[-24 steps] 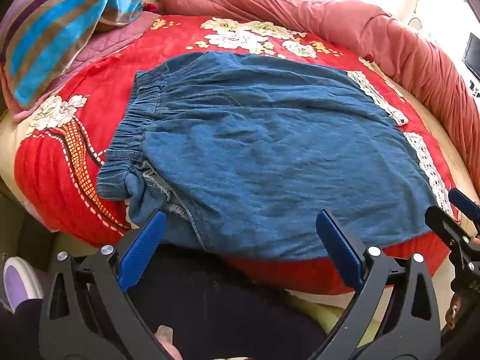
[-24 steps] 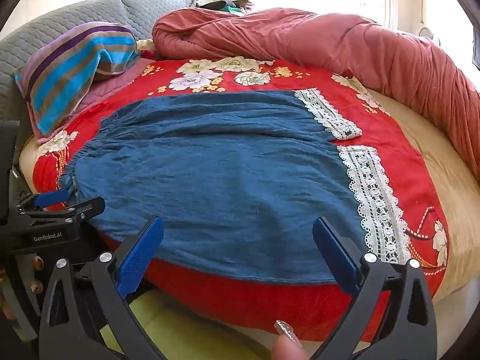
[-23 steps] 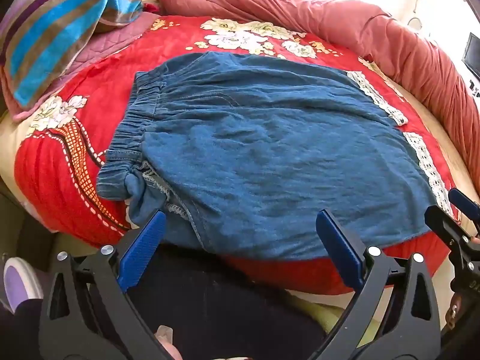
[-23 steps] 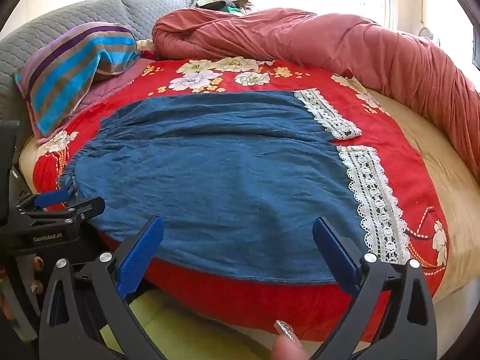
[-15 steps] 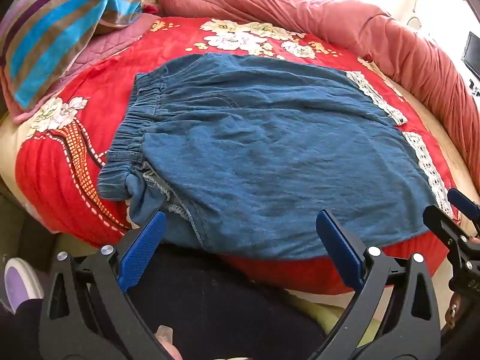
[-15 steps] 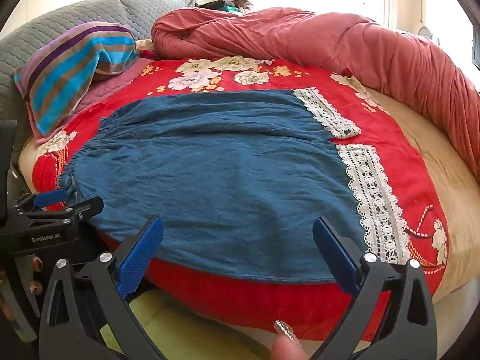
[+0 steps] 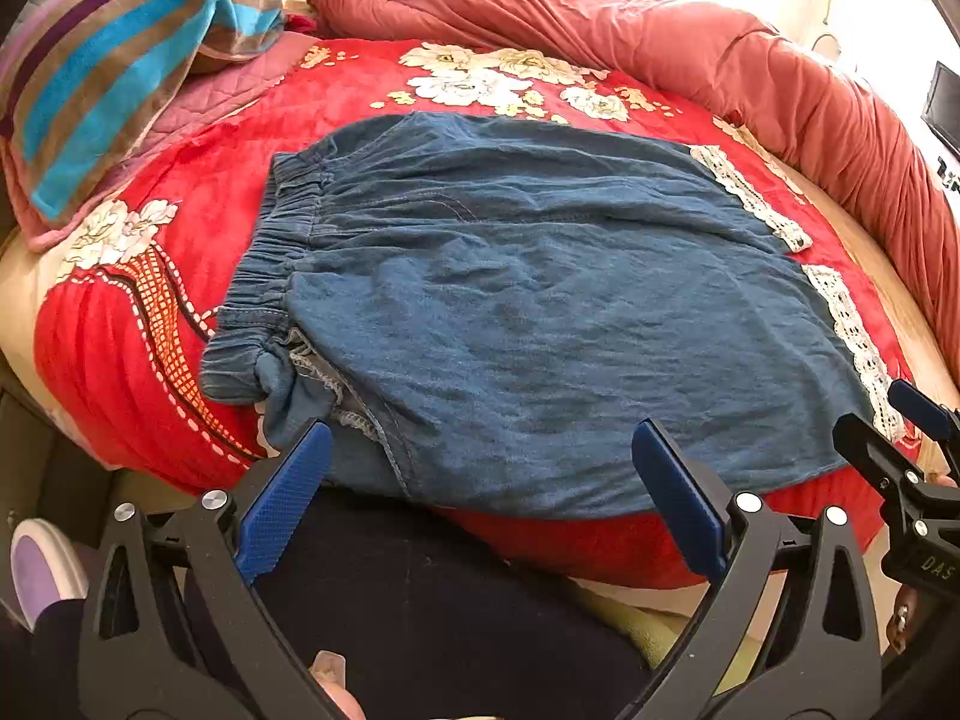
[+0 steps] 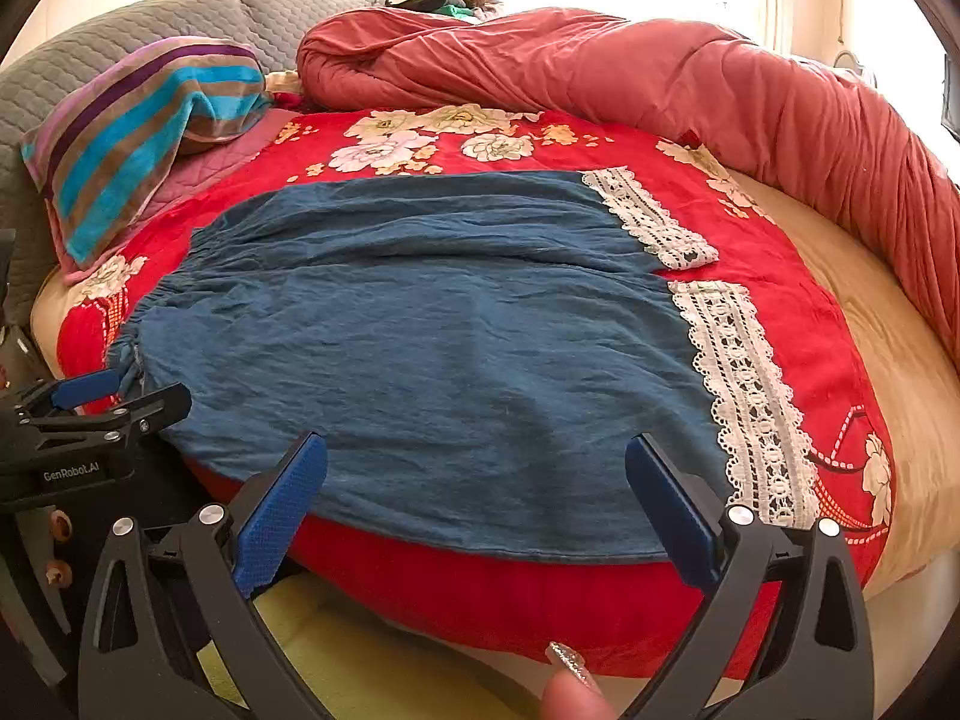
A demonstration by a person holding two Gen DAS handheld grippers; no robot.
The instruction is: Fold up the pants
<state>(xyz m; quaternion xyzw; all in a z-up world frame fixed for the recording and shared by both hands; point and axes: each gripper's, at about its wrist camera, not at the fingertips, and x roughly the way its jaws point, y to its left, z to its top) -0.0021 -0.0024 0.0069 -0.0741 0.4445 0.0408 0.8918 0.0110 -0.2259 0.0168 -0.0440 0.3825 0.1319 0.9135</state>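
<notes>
Blue denim pants [image 7: 510, 312] with an elastic waistband at the left and white lace cuffs [image 8: 744, 384] at the right lie spread flat on a red floral bedspread [image 7: 120, 324]. They also show in the right wrist view [image 8: 420, 348]. My left gripper [image 7: 480, 468] is open and empty, just off the near edge close to the waistband end. My right gripper [image 8: 477, 480] is open and empty at the near edge towards the cuff end. Each gripper shows at the edge of the other's view.
A striped pillow [image 8: 138, 126] lies at the back left on a grey headboard cushion [image 8: 180, 18]. A rolled red-pink quilt [image 8: 600, 72] runs along the back and right of the bed. The person's dark legs [image 7: 420, 600] are below the bed edge.
Both views have shifted only slightly. The pants have not moved and both grippers stay open.
</notes>
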